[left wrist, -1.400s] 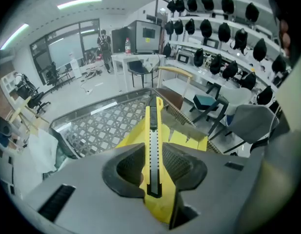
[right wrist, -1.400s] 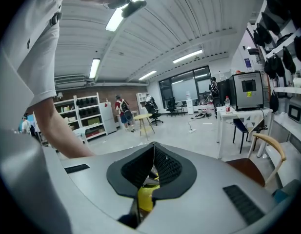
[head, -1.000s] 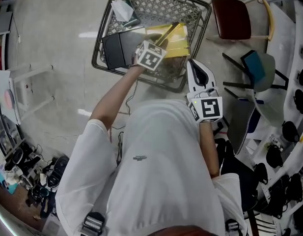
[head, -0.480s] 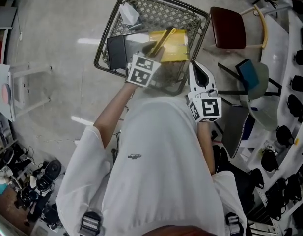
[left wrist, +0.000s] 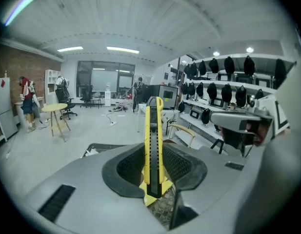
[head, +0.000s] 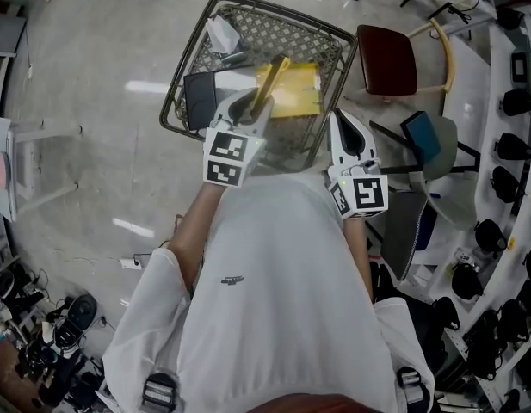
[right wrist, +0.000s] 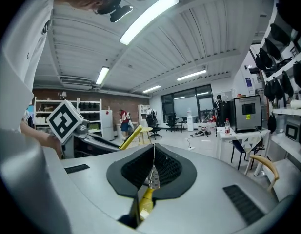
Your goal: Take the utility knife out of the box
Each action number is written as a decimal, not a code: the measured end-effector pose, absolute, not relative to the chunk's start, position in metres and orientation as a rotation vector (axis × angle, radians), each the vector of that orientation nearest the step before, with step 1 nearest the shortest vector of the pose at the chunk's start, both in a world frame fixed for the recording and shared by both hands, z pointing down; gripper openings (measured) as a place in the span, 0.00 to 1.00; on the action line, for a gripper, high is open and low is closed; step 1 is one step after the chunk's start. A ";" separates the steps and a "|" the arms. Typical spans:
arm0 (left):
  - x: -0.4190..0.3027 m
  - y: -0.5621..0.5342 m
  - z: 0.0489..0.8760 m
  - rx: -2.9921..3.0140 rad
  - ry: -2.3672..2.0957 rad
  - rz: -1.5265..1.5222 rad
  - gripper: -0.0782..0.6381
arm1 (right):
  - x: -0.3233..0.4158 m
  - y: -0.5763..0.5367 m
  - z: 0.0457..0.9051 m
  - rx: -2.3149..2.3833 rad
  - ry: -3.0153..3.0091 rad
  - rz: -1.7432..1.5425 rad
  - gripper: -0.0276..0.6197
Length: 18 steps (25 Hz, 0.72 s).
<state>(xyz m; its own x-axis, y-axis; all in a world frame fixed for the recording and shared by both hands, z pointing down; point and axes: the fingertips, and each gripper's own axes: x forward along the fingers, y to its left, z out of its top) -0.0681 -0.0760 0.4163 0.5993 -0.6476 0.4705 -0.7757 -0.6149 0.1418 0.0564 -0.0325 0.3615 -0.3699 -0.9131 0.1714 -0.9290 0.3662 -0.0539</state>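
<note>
The utility knife (head: 270, 77), yellow with a black slider, is lifted above the wire basket (head: 189, 74), and my left gripper (head: 250, 108) is shut on its lower end. In the left gripper view the knife (left wrist: 152, 123) stands upright between the black pads of the left gripper (left wrist: 153, 152). My right gripper (head: 341, 120) hangs at the basket's near right corner, shut, with nothing in it. In the right gripper view the pads of the right gripper (right wrist: 153, 161) meet in a line, and the knife (right wrist: 132, 136) and the left gripper's marker cube (right wrist: 65, 120) show at the left.
The basket on the floor holds a yellow box (head: 298, 95), a black case (head: 201, 98) and a white packet (head: 220, 33). A red chair (head: 392, 58) and a grey chair (head: 441, 140) stand to the right, before shelves of black gear (head: 515, 101). A white frame (head: 41, 157) stands at the left.
My left gripper has risen out of the basket with the knife and come back toward the body. The right gripper has lifted a little.
</note>
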 end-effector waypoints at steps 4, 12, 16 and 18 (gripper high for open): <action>-0.076 -0.067 0.395 2.499 -1.193 0.475 0.26 | 0.057 -0.033 0.350 1.698 -2.513 0.177 0.04; -0.108 -0.061 0.372 2.493 -1.290 0.407 0.26 | 0.046 -0.035 0.336 1.684 -2.535 0.140 0.04; -0.121 -0.055 0.363 2.487 -1.317 0.388 0.26 | 0.036 -0.034 0.331 1.673 -2.544 0.127 0.04; -0.126 -0.051 0.358 2.488 -1.330 0.383 0.26 | 0.031 -0.034 0.329 1.670 -2.550 0.125 0.04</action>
<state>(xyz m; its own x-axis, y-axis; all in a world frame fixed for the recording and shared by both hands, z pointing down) -0.1265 -0.0507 0.3581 0.5378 -0.7597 0.3656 -0.8378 -0.5301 0.1308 0.0306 -0.0335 0.3293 -0.3978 -0.9096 0.1203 -0.9170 0.3985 -0.0186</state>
